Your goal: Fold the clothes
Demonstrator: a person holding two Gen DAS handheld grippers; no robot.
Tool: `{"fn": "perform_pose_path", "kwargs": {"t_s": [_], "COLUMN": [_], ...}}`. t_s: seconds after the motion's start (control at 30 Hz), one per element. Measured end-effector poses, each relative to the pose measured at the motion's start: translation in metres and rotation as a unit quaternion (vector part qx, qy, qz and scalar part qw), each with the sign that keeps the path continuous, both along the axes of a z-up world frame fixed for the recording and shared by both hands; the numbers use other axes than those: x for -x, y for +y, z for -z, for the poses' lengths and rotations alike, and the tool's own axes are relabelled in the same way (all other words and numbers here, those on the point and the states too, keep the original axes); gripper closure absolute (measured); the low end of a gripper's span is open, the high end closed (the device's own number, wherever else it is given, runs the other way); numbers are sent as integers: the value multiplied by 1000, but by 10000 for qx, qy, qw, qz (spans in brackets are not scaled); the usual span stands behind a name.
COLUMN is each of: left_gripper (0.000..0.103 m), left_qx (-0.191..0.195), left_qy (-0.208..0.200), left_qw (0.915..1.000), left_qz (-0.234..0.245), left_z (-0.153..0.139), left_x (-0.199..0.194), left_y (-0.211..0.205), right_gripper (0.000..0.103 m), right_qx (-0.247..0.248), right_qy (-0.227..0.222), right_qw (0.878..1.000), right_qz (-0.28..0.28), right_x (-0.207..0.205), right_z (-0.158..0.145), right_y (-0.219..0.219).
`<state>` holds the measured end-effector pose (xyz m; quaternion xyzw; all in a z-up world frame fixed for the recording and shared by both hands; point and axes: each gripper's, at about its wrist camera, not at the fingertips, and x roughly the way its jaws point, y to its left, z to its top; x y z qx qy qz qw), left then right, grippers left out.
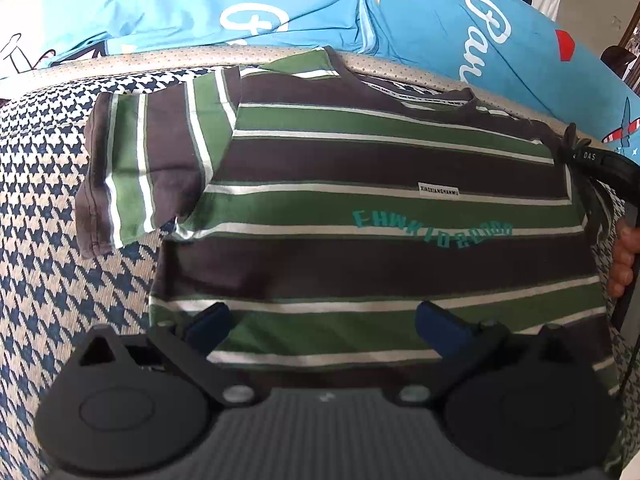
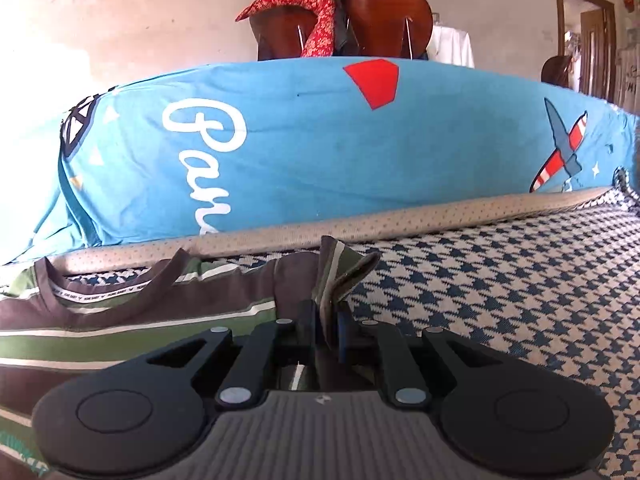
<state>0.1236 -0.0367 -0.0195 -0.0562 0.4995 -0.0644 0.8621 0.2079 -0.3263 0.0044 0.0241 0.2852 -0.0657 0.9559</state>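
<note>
One striped T-shirt [image 1: 360,208] lies across the middle of the left wrist view, and no second garment is on the houndstooth mat [image 1: 48,208] under it. One blue printed quilt [image 2: 320,144] fills the upper band of the frame. Two grippers show: the left gripper [image 1: 322,326] at lower centre and the right gripper [image 2: 326,330] at lower centre. Two brown chair backs [image 2: 384,12] stand at top centre, with one red floral cloth [image 2: 316,12] draped there.

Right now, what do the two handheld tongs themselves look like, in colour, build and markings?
Both look alike. The left tongs have a matte black frame, two round black side discs, silver pivot rivets, a grey ribbed centre plate and blue finger pads. The right tongs show the same black linkage bars and grey ribbed plate. From the left view, white lettering "DAS" marks their black body.
</note>
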Motion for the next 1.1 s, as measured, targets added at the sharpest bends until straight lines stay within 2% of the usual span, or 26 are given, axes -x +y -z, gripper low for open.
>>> {"fn": "perform_pose_path", "kwargs": {"t_s": [0.43,0.6,0.67,0.7,0.77,0.83,1.0,1.1], "left_gripper": [0,0,0,0,0,0,0,0], "left_qx": [-81,-162,-170,-166,-153,-152,-174,-202], "left_qy": [33,36,31,28,13,-6,36,12], "left_qw": [9999,9998,9997,9997,9997,9997,9997,9996], "left_qz": [53,136,164,174,184,175,137,200], "left_z": [7,5,4,3,1,1,2,3], "left_x": [4,4,4,5,5,4,2,3], "left_y": [6,1,-1,-1,-2,-2,-2,-3], "right_gripper": [92,91,90,88,72,64,63,63], "right_qx": [-159,-367,-519,-608,-799,-996,-1033,-1258], "right_qy": [-231,204,234,219,157,60,-6,61], "right_qw": [9985,9980,9974,9969,9957,9940,9927,9897], "right_qz": [478,469,446,441,442,441,617,676], "right_x": [-11,-21,-21,-20,-15,-8,3,6], "right_z": [-4,12,12,10,6,0,-12,-13], "right_y": [-5,-10,-15,-17,-25,-35,-57,-73]}}
